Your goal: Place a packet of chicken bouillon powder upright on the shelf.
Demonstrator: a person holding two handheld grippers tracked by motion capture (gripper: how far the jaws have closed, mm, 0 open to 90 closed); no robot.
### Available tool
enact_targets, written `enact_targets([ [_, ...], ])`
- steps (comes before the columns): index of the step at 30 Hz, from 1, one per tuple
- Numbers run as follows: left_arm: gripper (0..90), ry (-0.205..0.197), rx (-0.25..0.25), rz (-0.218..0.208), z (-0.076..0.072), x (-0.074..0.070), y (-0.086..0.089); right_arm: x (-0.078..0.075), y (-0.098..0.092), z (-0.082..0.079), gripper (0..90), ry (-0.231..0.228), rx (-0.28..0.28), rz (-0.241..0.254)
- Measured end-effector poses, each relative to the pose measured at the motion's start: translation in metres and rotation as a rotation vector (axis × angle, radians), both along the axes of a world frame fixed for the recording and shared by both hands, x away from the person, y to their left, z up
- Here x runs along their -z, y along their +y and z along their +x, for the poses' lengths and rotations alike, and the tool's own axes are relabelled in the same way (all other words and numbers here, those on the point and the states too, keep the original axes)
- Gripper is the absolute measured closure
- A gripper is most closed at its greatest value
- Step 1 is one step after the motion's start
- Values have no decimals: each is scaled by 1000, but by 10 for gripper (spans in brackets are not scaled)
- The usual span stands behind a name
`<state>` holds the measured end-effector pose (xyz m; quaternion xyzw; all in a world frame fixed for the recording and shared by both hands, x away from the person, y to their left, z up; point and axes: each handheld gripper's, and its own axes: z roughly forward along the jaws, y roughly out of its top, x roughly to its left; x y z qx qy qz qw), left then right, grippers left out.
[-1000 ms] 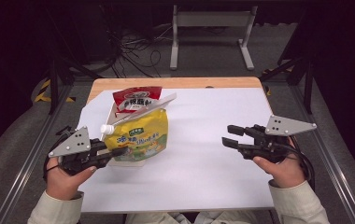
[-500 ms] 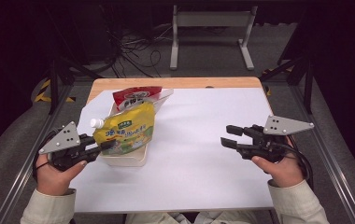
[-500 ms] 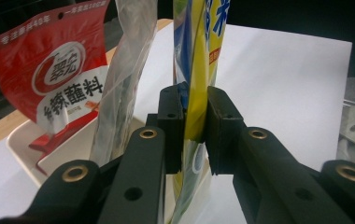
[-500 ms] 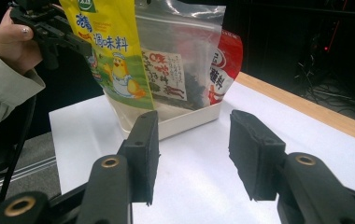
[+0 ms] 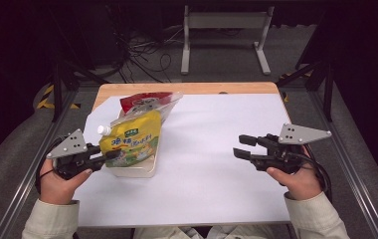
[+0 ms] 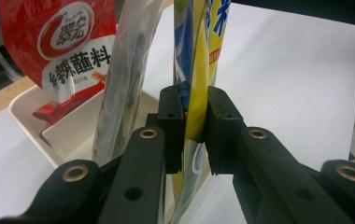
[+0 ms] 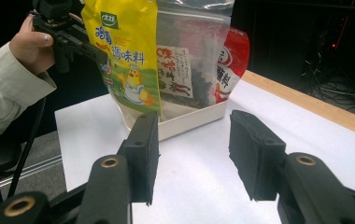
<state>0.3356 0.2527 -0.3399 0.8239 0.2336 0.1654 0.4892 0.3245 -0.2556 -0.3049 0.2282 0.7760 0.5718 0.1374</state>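
Note:
A yellow seasoning pouch (image 5: 130, 142) with a white spout stands at the near end of a white tray (image 5: 137, 172) on the table's left. My left gripper (image 5: 108, 158) is shut on the pouch's edge; in the left gripper view the yellow pouch (image 6: 195, 70) sits pinched between the two pads (image 6: 173, 121). Behind it in the tray stand a clear bag (image 6: 126, 65) of dark contents and a red pouch (image 5: 144, 99). My right gripper (image 5: 241, 147) hovers open over the table's right side, pointing left, with nothing between its fingers. From the right gripper view the yellow pouch (image 7: 119, 56), the clear bag (image 7: 189, 56) and the tray (image 7: 189, 119) lie ahead.
White paper (image 5: 217, 149) covers the wooden table (image 5: 192, 88). Metal frame rails (image 5: 346, 149) run along both sides. Cables and a stand base (image 5: 224, 30) lie on the dark floor beyond the far edge.
My left gripper has drawn back to the left and toward the person, and the yellow pouch it holds has moved with it and tipped. The right gripper has kept its place.

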Motion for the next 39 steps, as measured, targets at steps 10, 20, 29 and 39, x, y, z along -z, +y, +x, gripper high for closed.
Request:
enact_targets([
  [10,788,51,29,-23,8,9,3,2,0,2,516,11,-3,2],
  [20,790,116,2,-28,13,16,8,3,0,2,508,17,1,3],
  [29,794,176,-29,32,17,20,1,5,1,3,498,25,2,4],
  [39,797,255,-62,46,28,36,5,6,0,4,488,29,8,5],
])
